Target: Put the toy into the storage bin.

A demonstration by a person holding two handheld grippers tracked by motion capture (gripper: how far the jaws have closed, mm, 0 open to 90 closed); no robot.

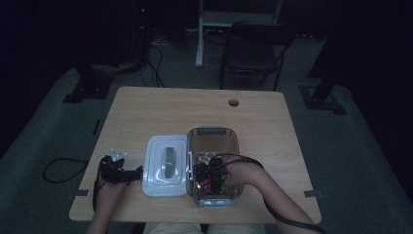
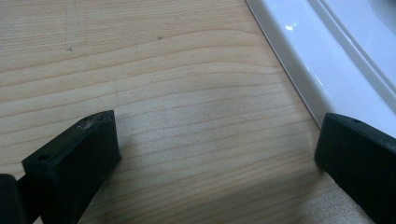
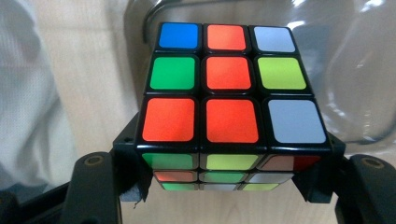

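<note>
A scrambled puzzle cube [image 3: 231, 88] with orange, green, blue, yellow and white stickers sits between the two black jaws of my right gripper [image 3: 231, 186], which is shut on its sides. In the high view that right gripper [image 1: 208, 179] reaches down into a clear plastic bin [image 1: 212, 132], and the cube [image 1: 206, 185] shows near the bin's front end. The bin's white lid [image 1: 165, 165] lies flat on the table to the left of the bin. Left of the lid my left gripper [image 1: 127, 174] rests low over the wood. Its jaws stand open with bare table between them, and the lid's rim [image 2: 299, 60] runs beside one jaw.
The wooden table [image 1: 195, 105] has a round cable hole [image 1: 234, 103] near its far edge. A dark folding chair [image 1: 253, 48] stands behind the table. A black cable [image 1: 61, 168] loops off the left edge onto the floor.
</note>
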